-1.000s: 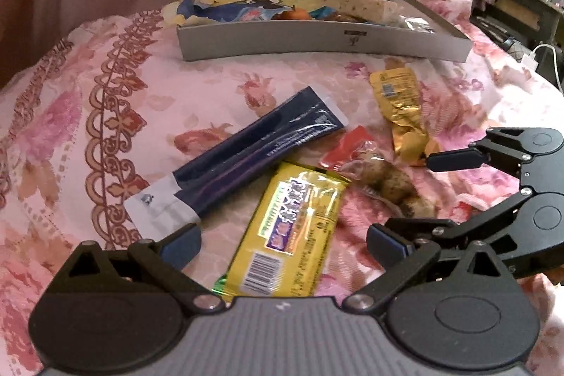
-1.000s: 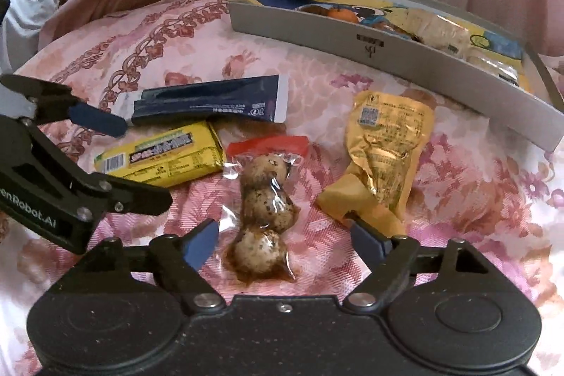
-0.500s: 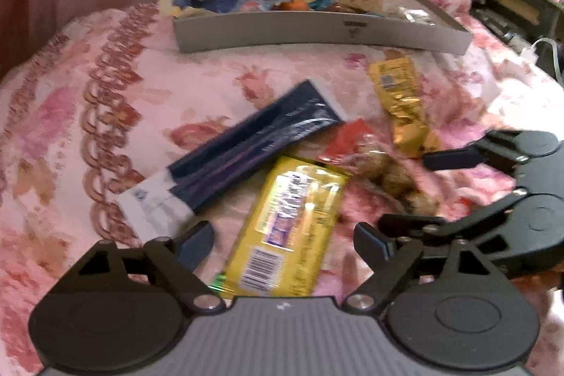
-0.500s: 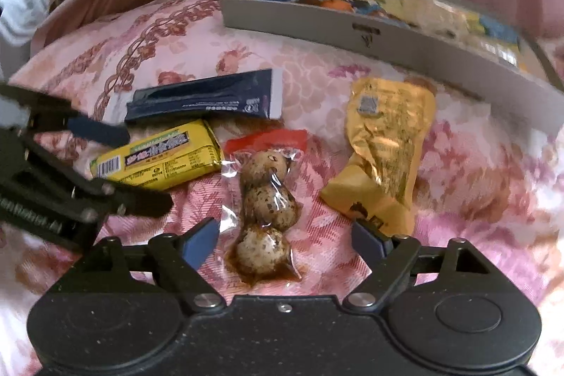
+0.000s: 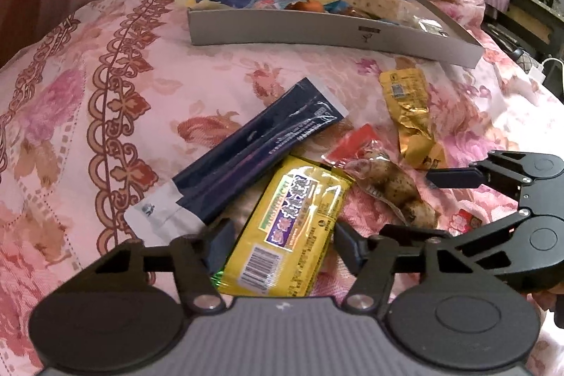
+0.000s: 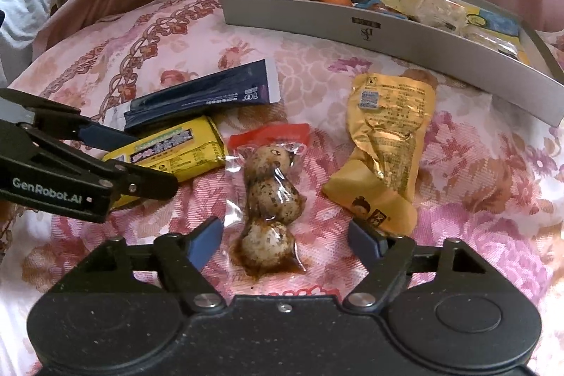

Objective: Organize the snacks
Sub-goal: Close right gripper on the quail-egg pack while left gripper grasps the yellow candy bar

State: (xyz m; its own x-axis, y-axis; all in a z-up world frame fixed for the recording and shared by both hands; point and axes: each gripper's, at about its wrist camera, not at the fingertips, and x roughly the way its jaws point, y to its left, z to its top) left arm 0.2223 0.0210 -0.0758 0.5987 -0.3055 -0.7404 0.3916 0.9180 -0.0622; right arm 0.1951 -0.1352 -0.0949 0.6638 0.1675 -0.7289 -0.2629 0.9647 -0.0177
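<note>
A yellow snack packet [image 5: 296, 224] lies on the floral bedspread between the fingers of my left gripper [image 5: 283, 244], which is open with its pads close to the packet's long edges. A clear pack of speckled eggs [image 6: 271, 196] lies between the fingers of my right gripper [image 6: 287, 242], also open and not touching it. A dark blue packet [image 5: 253, 150] rests beside the yellow one, and a gold pouch [image 6: 387, 136] lies right of the eggs. In the right wrist view my left gripper [image 6: 134, 161] straddles the yellow packet [image 6: 172, 147].
A grey box [image 5: 317, 30] holding several snacks stands at the far side of the bed, its low wall [image 6: 370, 30] facing me. Pink curtains hang behind it. A white cloth [image 6: 24, 2] lies far left, and furniture with cables [image 5: 528, 23] stands far right.
My left gripper's fingers have narrowed around the yellow packet. The right gripper has barely shifted and stays over the egg pack.
</note>
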